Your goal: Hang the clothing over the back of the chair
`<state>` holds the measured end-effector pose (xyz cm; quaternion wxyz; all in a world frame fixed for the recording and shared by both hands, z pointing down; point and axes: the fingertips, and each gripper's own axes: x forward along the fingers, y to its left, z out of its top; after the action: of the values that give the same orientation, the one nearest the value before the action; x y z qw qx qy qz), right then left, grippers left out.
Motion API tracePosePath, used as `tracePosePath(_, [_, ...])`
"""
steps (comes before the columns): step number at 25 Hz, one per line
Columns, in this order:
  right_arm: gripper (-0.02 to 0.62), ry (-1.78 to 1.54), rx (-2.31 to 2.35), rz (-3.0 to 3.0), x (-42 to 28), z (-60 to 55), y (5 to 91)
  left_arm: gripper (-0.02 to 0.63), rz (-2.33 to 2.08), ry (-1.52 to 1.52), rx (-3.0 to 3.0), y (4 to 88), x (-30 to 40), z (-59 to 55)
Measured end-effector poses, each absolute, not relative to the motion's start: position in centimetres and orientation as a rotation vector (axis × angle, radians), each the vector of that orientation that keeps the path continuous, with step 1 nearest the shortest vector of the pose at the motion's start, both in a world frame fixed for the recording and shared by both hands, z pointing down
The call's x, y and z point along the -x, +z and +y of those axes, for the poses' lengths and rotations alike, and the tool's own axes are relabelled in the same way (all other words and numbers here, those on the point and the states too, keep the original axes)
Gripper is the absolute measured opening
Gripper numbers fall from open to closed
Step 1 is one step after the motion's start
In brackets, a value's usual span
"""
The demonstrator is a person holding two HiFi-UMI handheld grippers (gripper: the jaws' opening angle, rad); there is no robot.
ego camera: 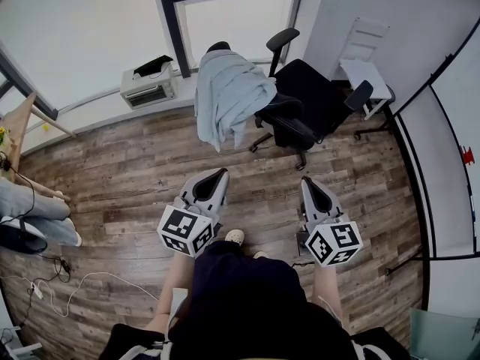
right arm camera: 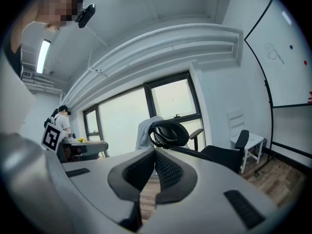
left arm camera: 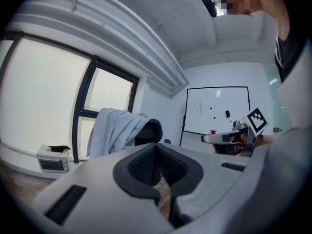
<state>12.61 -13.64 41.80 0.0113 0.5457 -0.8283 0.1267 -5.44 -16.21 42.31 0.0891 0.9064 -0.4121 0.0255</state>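
Observation:
A light blue garment [ego camera: 227, 96] hangs draped over the back of a black office chair [ego camera: 304, 111] near the window. It also shows in the left gripper view as the garment [left arm camera: 114, 129] covering the chair's headrest [left arm camera: 152, 129], and in the right gripper view as the garment [right arm camera: 144, 133] behind the chair [right arm camera: 168, 133]. My left gripper [ego camera: 220, 174] [left arm camera: 156, 146] and right gripper [ego camera: 306, 181] [right arm camera: 155, 151] are held side by side over the wooden floor, well short of the chair. Both are shut with nothing in them.
A white appliance [ego camera: 148, 85] sits on the floor by the window. A white side chair [ego camera: 367, 78] stands right of the office chair, and a whiteboard wall [ego camera: 454, 126] runs along the right. At the left are a wooden table leg [ego camera: 21, 130], a person's legs [ego camera: 34, 210] and cables [ego camera: 45, 280].

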Motion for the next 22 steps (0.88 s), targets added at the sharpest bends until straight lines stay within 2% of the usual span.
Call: tracePosePath(22, [0.028, 0.427, -1.743, -2.563, -12.9, -16.4, 42.2, 0.009, -1.154, 0.102, -2.712, 43.0, 4.5, -19.6])
